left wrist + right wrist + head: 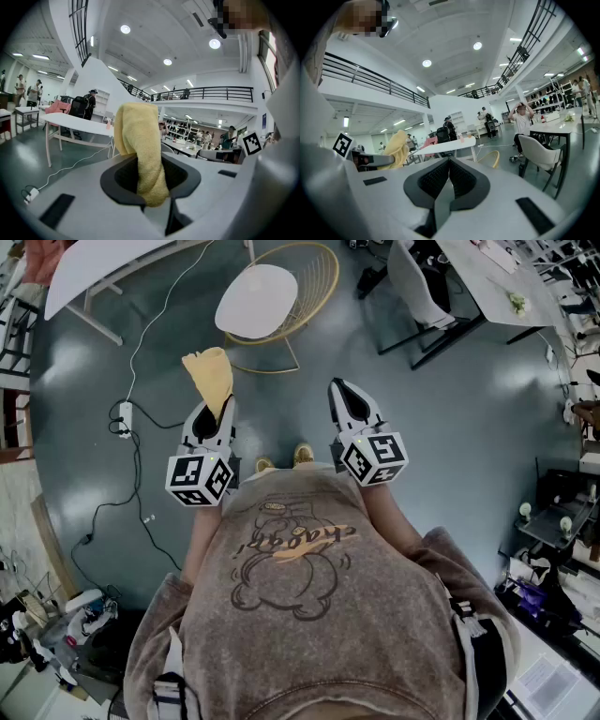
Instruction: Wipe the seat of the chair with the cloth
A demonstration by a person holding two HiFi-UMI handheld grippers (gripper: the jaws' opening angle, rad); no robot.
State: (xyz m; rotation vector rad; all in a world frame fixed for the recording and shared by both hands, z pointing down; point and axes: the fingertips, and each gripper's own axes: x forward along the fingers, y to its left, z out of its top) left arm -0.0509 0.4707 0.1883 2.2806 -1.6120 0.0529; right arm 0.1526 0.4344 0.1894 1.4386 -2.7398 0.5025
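The chair (256,299) has a round white seat in a gold wire frame and stands on the grey floor ahead of me. My left gripper (217,411) is shut on a yellow cloth (212,376) that sticks up out of its jaws, short of the chair. In the left gripper view the cloth (139,145) hangs pinched in the gripper (146,190). My right gripper (339,390) is shut with nothing in it and is held level with the left. From the right gripper (449,180) view, the cloth (396,147) shows at the left and the chair's gold rim (493,159) ahead.
A white table (103,263) stands at the far left, and a power strip (124,418) with a white cable lies on the floor at the left. A white-backed chair (417,287) and a desk (497,277) stand at the far right. Clutter lines both side edges.
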